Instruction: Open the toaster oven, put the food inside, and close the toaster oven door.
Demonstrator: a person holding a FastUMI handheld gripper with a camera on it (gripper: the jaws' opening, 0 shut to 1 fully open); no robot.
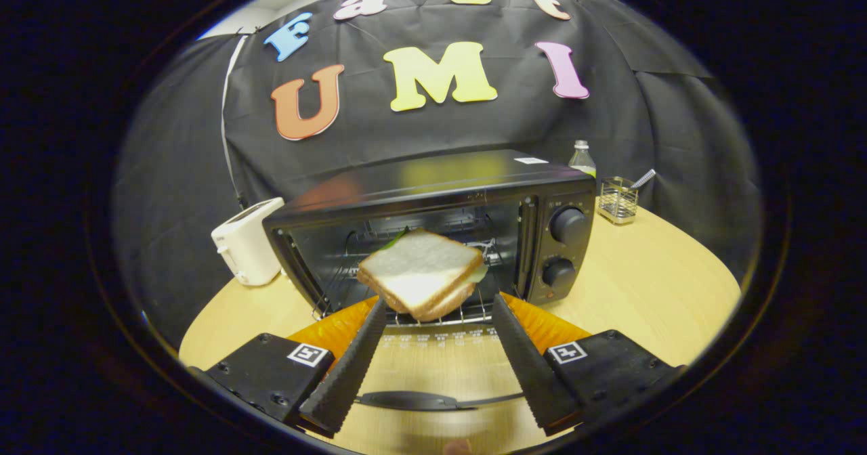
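Observation:
The black toaster oven (433,184) stands on the round wooden table (650,286) with its glass door (440,363) folded down flat toward me, the door handle (406,401) nearest. A white-bread sandwich (420,272) with a green leaf poking out lies tilted at the front of the oven's wire rack (467,314), in the mouth of the cavity. My gripper (439,300) is open, its fingers spread wide over the door. The left fingertip (376,309) reaches the sandwich's lower left edge. The right fingertip (502,306) stands a little apart from it.
An orange mat (325,330) lies under the oven door. A white pop-up toaster (247,242) stands left of the oven. Behind the oven's right side are a plastic bottle (582,159) and a small wire basket (618,200). The oven's two knobs (567,225) are on its right panel.

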